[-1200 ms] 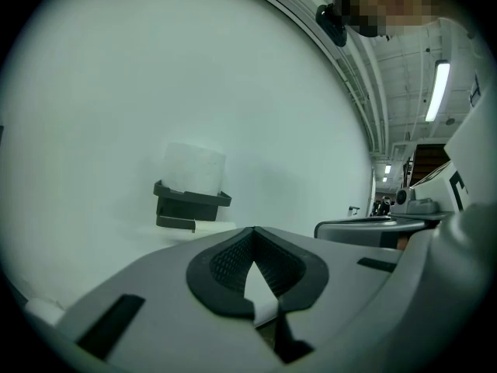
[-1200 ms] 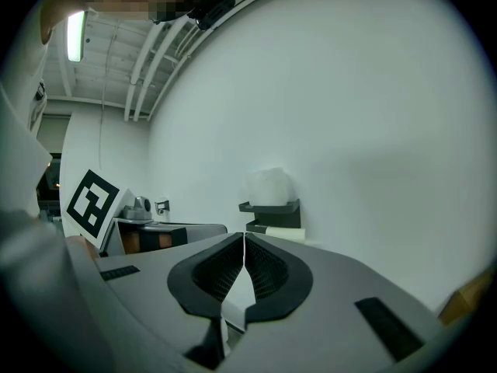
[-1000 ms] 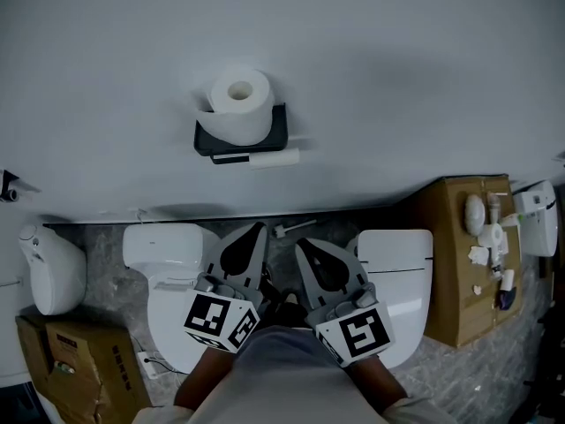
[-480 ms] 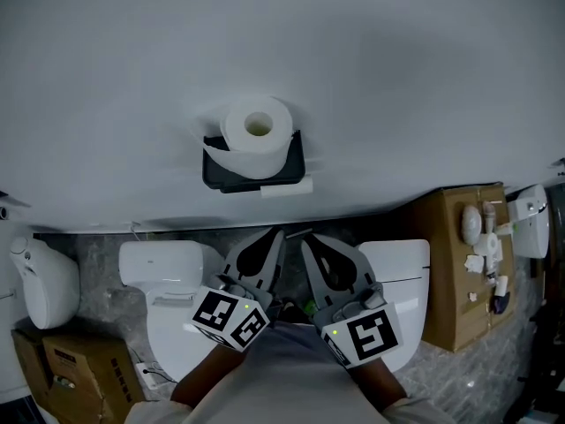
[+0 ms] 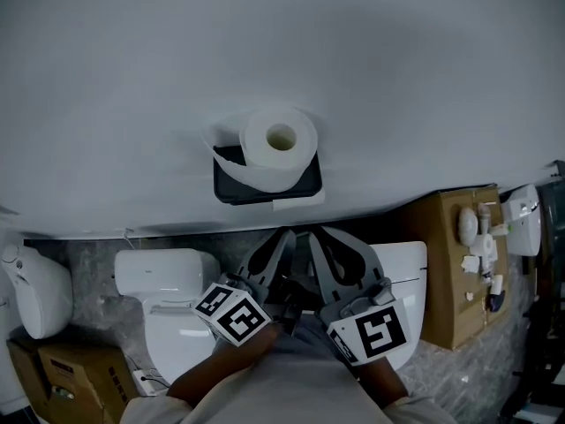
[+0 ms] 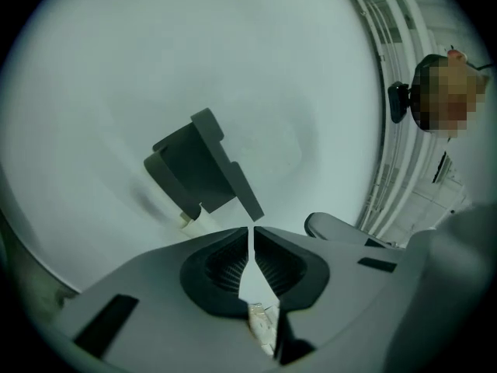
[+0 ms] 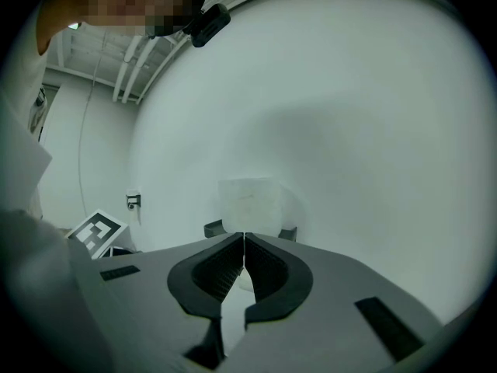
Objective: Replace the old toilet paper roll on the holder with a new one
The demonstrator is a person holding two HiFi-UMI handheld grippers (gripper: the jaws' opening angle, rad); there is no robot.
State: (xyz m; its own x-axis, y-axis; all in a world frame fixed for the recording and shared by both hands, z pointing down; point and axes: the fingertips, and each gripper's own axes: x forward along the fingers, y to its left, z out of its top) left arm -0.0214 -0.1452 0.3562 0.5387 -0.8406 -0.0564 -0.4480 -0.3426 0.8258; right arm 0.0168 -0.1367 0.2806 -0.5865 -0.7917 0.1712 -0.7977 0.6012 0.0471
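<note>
Facing a plain white wall (image 5: 132,78). Mounted on it, a dark holder (image 5: 231,182). Standing on top of that, a full toilet paper roll (image 5: 279,153), hollow core turned toward the head view, loose tail of paper draped at its left. Just under the holder's front edge, a thin pale stub (image 5: 298,201), too small to tell whether a spent roll or a bare bar.

Below the holder and apart from it, left gripper (image 5: 286,235) and right gripper (image 5: 315,234) side by side, tips close to each other, both aimed at the wall. Left fingers (image 6: 221,266) pressed together, nothing pinched at the tips. Right fingers (image 7: 268,270) likewise shut tight on nothing. In the left gripper view, holder tilted, up and left of the tips. In the right gripper view, roll straight beyond the tips, holder ends peeking out on either side of it.

On the grey floor (image 5: 97,254) under the grippers, 2 white toilets: left toilet (image 5: 163,276) and right toilet (image 5: 402,268). Further right, right cardboard box (image 5: 446,272), small white items along its far edge. At lower left, left cardboard box (image 5: 53,374) beside a white rounded fixture (image 5: 40,290).
</note>
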